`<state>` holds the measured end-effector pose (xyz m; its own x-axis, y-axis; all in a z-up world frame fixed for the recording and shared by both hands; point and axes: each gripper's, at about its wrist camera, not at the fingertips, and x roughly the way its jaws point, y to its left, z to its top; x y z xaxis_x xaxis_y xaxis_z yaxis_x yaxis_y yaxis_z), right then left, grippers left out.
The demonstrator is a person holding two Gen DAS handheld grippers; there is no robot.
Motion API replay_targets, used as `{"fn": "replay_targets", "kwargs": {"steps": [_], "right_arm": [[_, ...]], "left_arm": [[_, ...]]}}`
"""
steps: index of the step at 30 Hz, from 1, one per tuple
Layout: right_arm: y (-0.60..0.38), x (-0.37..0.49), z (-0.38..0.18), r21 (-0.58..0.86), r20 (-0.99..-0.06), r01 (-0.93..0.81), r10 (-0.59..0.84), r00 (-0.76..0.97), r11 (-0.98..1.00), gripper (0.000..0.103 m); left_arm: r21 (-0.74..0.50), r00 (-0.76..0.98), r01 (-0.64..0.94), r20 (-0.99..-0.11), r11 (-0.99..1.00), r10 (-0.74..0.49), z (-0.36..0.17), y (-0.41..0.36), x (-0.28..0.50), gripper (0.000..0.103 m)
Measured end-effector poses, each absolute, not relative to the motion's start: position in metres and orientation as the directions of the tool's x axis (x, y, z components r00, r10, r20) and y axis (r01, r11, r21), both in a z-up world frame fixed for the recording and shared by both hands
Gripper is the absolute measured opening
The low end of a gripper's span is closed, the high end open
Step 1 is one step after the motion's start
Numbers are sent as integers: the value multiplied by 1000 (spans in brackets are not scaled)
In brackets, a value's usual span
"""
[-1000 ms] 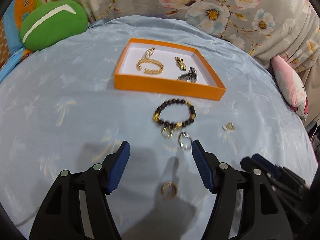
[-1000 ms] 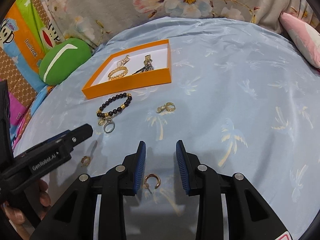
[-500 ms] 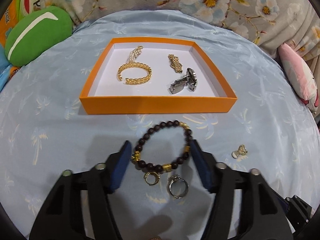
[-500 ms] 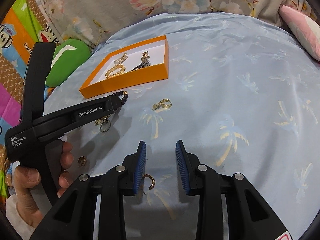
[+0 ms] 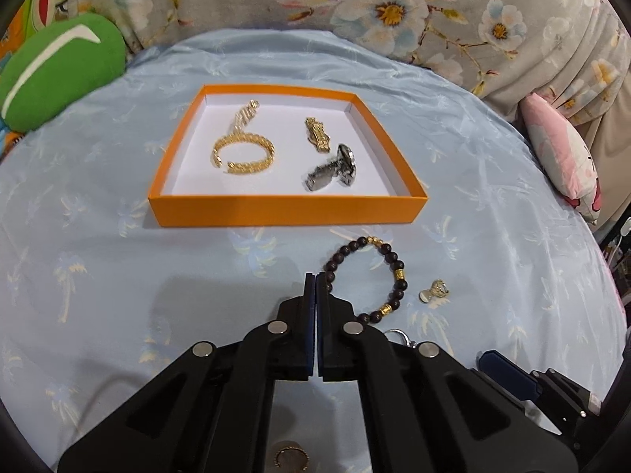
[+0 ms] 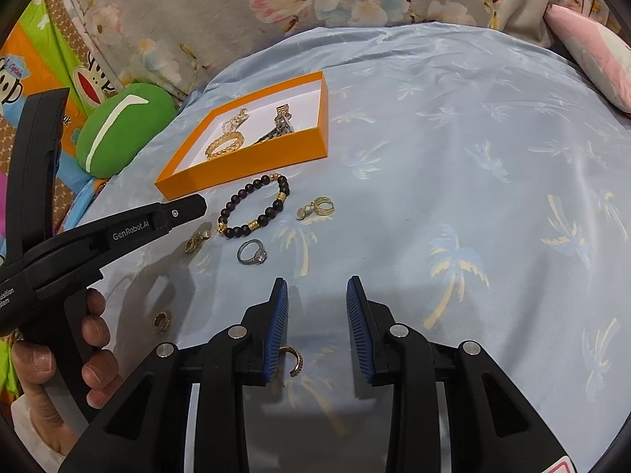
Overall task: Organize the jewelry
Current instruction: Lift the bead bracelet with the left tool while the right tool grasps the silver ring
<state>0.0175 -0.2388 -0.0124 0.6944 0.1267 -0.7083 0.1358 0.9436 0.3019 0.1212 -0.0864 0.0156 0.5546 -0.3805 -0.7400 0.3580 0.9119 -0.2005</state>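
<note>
We see a pale blue bed sheet (image 5: 118, 276) carrying an orange tray (image 5: 288, 209) with a gold chain bracelet (image 5: 243, 154) and a watch (image 5: 333, 167) inside. Our left tongs (image 5: 316, 280) reach level toward the tray, pads pressed together with nothing visibly between them, tips beside the beaded bracelet (image 5: 368, 280), which lies flat just in front of the tray. Our right tongs (image 6: 317, 299) hang narrowly parted over a gold ear cuff (image 6: 292, 359). A silver ring (image 6: 253, 252) lies beyond the tips.
</note>
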Motion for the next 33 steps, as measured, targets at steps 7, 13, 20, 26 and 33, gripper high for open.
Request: {"fn": "replay_targets", "kwargs": {"steps": [7, 13, 20, 26, 33], "right_arm": [[-238, 17, -13, 304, -707, 134, 130, 695, 943, 31], [-240, 16, -12, 308, -707, 132, 134, 695, 942, 31], [-237, 16, -11, 296, -703, 115, 135, 698, 948, 31], [-220, 27, 0, 266, -694, 53, 153, 703, 962, 31], [-195, 55, 2, 213, -710, -23, 171, 683, 977, 31]], "left_arm": [[-206, 517, 363, -767, 909, -380, 3, -102, 133, 15], [-111, 555, 387, -765, 915, -327, 3, -114, 131, 7], [-113, 592, 391, -729, 913, -344, 19, -103, 121, 6], [-141, 650, 376, -664, 916, -370, 57, -73, 107, 7], [-182, 672, 335, -642, 924, -370, 75, -37, 103, 7]]}}
